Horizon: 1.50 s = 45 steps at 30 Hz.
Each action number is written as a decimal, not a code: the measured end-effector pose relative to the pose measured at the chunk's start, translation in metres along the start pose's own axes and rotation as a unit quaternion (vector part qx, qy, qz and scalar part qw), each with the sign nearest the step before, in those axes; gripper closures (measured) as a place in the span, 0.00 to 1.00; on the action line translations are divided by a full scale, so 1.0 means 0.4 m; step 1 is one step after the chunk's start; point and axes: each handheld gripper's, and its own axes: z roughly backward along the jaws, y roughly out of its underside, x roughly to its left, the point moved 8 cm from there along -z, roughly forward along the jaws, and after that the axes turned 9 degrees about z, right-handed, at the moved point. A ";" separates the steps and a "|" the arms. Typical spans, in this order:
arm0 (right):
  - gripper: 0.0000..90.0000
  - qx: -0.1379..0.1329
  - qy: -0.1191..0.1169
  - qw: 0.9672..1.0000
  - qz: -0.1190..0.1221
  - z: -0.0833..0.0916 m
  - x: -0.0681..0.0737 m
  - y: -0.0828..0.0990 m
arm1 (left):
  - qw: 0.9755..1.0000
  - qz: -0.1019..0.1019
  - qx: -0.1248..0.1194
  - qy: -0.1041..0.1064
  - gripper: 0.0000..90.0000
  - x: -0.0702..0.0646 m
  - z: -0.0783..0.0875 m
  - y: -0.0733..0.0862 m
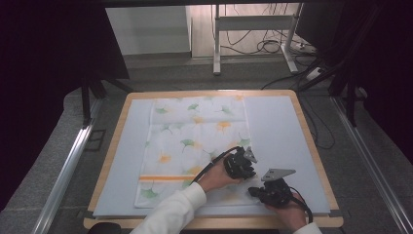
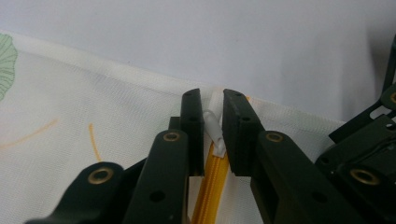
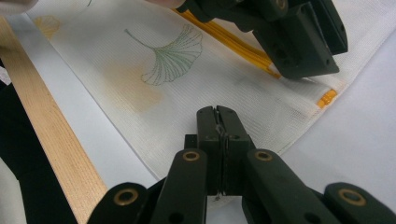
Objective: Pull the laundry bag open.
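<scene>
Zippered cloth pouch (image 1: 195, 146), white with green and orange ginkgo leaves, lies flat on the pale mat (image 1: 282, 136) that covers the wooden table (image 1: 311, 146), its orange zipper (image 2: 211, 186) running across its near part. Reaching in from the bottom of the high view, the left hand (image 1: 214, 178) in a white sleeve (image 1: 170, 212) points the left gripper (image 1: 239, 163) forward and down at the pouch's right edge; in the left gripper view its jaws stand close on either side of the small clear zipper pull (image 2: 215, 130), a slim gap showing, so whether the pads press it I cannot tell. Just beside it, nearer the table's front edge, the right hand (image 1: 287, 212) holds the right gripper (image 3: 218, 122) low, its jaws pressed together on the pouch's near right corner fabric. Behind the table stand a metal frame (image 1: 253, 29) and loose cables (image 1: 268, 46) on the floor.
</scene>
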 end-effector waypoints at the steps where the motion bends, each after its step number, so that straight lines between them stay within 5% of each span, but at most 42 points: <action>1: 0.98 0.000 0.000 1.000 0.000 0.000 0.000 0.000 | 1.000 0.002 -0.002 -0.001 0.90 0.000 0.000 0.000; 11: 0.98 0.001 0.001 1.000 0.001 0.000 -0.002 0.000 | 1.000 -0.020 -0.001 -0.022 0.94 -0.015 0.008 0.010; 33: 0.99 0.000 0.018 1.000 -0.007 -0.002 -0.035 -0.006 | 1.000 -0.020 -0.008 -0.010 0.94 -0.013 0.012 0.016; 45: 1.00 -0.004 0.008 0.998 -0.055 -0.003 -0.062 -0.003 | 1.000 -0.017 -0.006 -0.013 0.94 -0.006 0.020 0.026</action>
